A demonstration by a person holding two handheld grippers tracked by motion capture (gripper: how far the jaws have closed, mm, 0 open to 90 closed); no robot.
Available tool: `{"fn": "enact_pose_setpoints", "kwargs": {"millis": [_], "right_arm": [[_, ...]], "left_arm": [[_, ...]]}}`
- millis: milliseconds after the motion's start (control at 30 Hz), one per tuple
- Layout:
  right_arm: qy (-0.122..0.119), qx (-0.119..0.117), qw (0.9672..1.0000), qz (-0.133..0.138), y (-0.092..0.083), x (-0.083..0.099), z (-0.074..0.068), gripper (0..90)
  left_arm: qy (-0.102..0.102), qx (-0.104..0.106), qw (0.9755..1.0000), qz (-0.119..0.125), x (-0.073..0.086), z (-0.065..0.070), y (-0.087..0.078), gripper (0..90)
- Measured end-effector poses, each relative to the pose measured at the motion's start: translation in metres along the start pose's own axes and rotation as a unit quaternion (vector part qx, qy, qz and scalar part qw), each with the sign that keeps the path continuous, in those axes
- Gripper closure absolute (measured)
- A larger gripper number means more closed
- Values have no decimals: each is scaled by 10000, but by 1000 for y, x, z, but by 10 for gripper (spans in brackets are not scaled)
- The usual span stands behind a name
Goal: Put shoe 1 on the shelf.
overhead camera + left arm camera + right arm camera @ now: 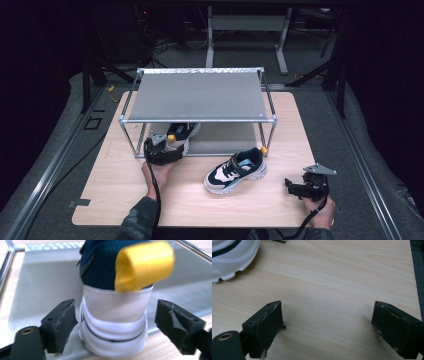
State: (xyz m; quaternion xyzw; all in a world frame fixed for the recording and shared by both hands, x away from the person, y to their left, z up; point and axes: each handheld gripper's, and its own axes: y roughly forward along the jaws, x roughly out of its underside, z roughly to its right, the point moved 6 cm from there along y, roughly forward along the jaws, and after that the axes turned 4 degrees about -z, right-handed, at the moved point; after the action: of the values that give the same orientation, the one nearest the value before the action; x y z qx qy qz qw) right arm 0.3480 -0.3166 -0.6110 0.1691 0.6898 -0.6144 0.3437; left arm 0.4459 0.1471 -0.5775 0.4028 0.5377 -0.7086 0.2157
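On the wooden bench (125, 195) there are 2 sneakers and 1 metal-framed shelf rack (197, 95) with 2 grey levels, 1 upper and 1 lower. The first sneaker (181, 136), navy and white with a yellow heel loop, sits at the front left of the rack's lower level, its heel poking out over the front rail toward the person. The left tongs (167, 145) are right at that heel; in the left gripper view the white heel (115, 322) stands between the 2 black jaws, the left jaw just beside or touching the sole and the right jaw clearly apart from it, so the tongs are released rather than clamped on the shoe. The yellow loop (143, 263) is blurred there. The second sneaker (236, 171), same colours, lies on the bench in front of the rack, toe pointing toward the near left and heel with its own yellow loop near the rack's front right post. The right tongs (295, 187) hover low over the bench, near the right edge, well apart from that shoe; in the right gripper view their 2 jaws stand wide with bare wood between them, spread and grasping nothing, and a bit of white sole (232, 257) shows at the top left corner
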Motion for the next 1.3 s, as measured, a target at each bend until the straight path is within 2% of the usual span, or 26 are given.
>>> {"fn": "enact_pose_setpoints", "kwargs": {"millis": [100,200,300,400,633,800,1100,1167,1233,1300], "right_arm": [[2,-1,10000,0,0,0,0,95],[0,3,10000,-2,0,0,0,95],[2,-1,10000,2,0,0,0,95],[3,-1,10000,3,0,0,0,95],[4,1,10000,6,0,0,0,96],[6,5,10000,3,0,0,0,96],[17,5,10000,5,0,0,0,98],[21,22,10000,-17,0,0,0,98],[23,19,10000,-18,0,0,0,99],[16,14,10000,-25,-1,0,0,99]], "left_arm": [[-38,115,9999,-26,5,-2,2,295],[-96,104,9998,103,5,2,1,324],[-10,156,9998,102,5,10,1,395],[-21,198,9997,124,4,17,4,425],[-53,277,9996,81,2,25,12,465],[-119,340,9993,80,0,26,16,465],[-80,327,9994,8,-1,26,18,445],[-43,293,9996,-46,-2,25,17,405],[-79,377,9992,-133,-2,26,15,358],[-18,391,9990,-192,-3,26,12,316]]}}
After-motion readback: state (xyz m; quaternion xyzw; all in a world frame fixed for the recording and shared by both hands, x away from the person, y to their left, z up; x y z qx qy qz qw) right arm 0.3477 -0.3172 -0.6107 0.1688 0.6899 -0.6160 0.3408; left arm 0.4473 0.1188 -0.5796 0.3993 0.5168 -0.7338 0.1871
